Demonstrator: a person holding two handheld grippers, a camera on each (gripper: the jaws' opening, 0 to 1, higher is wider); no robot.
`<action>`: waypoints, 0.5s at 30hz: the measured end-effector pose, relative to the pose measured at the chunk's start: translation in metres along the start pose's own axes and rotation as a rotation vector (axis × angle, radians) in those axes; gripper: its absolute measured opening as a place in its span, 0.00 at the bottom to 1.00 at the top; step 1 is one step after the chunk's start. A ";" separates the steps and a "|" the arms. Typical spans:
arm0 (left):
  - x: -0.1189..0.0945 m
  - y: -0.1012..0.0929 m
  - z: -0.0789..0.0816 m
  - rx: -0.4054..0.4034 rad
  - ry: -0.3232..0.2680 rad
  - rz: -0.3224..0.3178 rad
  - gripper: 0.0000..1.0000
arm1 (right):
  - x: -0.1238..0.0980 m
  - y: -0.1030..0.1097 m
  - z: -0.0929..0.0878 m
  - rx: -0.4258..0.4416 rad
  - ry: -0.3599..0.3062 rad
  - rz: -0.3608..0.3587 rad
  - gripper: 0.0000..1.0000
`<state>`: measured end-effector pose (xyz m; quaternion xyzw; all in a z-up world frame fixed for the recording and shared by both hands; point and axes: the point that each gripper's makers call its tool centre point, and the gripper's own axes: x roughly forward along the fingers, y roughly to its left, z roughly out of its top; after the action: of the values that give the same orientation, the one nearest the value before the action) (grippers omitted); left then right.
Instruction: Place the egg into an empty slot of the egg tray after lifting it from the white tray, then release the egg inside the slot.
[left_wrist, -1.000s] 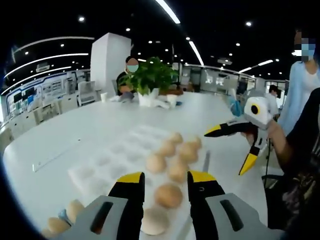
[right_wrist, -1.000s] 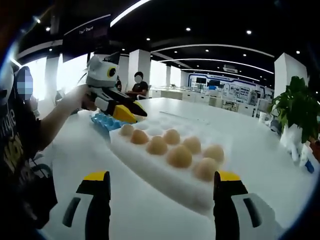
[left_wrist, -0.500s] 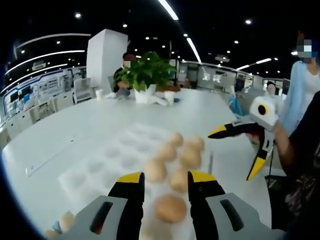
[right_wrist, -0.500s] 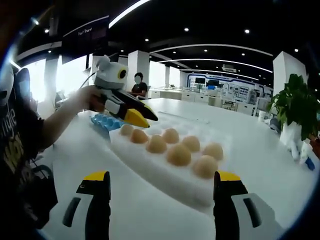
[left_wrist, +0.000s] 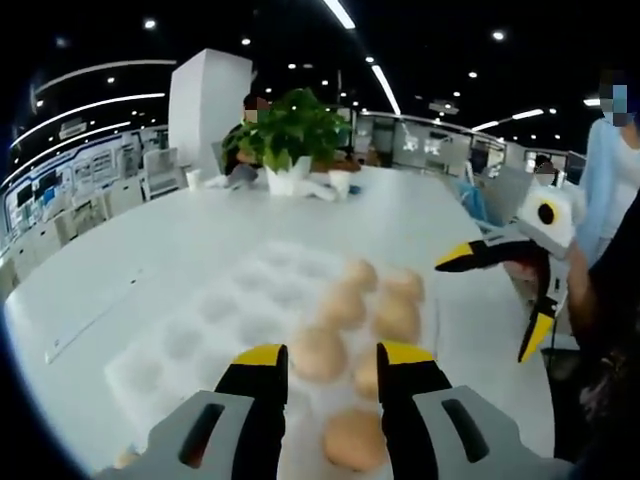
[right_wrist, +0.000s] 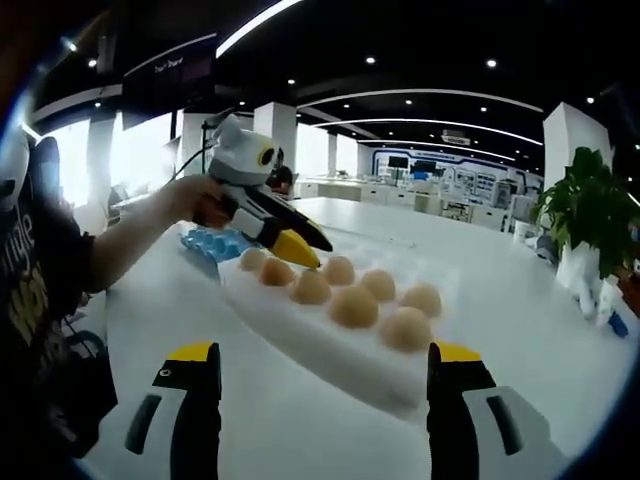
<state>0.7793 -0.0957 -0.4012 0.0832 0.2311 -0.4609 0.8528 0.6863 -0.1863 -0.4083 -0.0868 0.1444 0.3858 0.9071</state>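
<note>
Hovering over white tray (left_wrist: 170, 345), both tools open, empty; eggs (right_wrist: 354, 306) too blurry for axis.

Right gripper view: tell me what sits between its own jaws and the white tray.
In the right gripper view, bare white tabletop lies between the right gripper, jaws apart, and the white tray; nothing rests on that stretch.

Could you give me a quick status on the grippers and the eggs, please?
Left hand-held gripper open, low over the eggs in the white tray. Right hand-held gripper open, empty, short of the tray. Nothing blocking.
</note>
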 end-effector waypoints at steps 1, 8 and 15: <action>0.001 0.001 0.000 0.000 0.001 0.000 0.36 | -0.001 0.000 0.000 0.000 0.000 -0.002 0.89; 0.008 0.005 0.000 -0.003 0.035 -0.024 0.37 | -0.005 -0.003 -0.003 0.007 0.001 -0.012 0.89; 0.016 0.004 -0.001 0.008 0.078 -0.069 0.36 | -0.006 -0.005 -0.003 0.010 0.002 -0.016 0.89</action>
<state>0.7896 -0.1050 -0.4099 0.0965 0.2650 -0.4872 0.8265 0.6847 -0.1946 -0.4090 -0.0837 0.1465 0.3776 0.9105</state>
